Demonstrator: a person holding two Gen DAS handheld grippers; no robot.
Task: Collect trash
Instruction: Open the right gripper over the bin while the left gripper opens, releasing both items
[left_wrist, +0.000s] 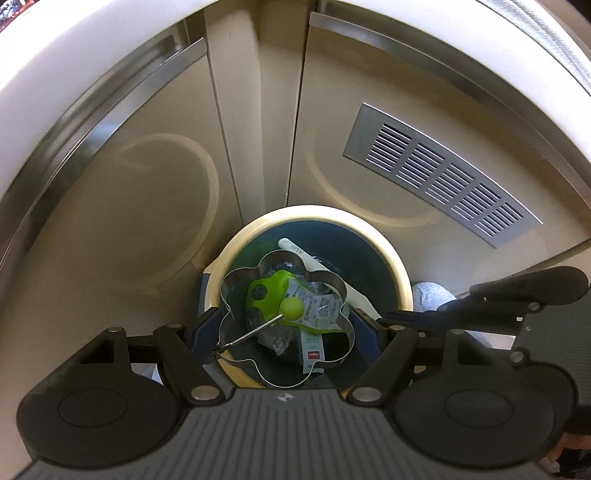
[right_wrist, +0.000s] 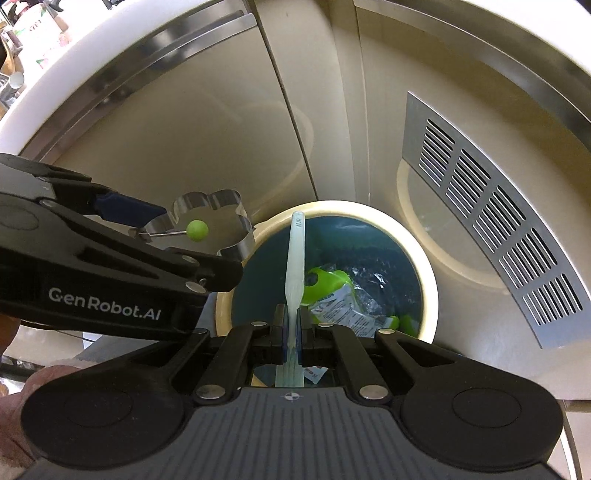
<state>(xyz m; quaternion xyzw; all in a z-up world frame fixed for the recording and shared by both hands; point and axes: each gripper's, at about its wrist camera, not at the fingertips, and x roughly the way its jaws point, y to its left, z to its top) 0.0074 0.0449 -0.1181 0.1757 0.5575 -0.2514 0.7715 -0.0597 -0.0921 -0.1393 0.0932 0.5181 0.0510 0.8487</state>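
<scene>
Lettering "GenRobot.AI" is showing on my left gripper (right_wrist: 155, 236), jaws apart, flower-shaped metal ring (left_wrist: 286, 319) hanging over the bin (right_wrist: 428, 280); my right gripper (right_wrist: 291, 328) is clamping a white stick (right_wrist: 296, 258) above it

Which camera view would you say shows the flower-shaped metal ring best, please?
The left wrist view: the flower-shaped metal ring appears whole, seen through its opening over the bin. The right wrist view shows the ring edge-on, partly behind the left gripper.

The bin (right_wrist: 424, 266) is standing before the cabinet doors (right_wrist: 207, 147), wrappers (right_wrist: 347, 314) lying in it, vent grille (right_wrist: 498, 229) sitting to its right.
</scene>
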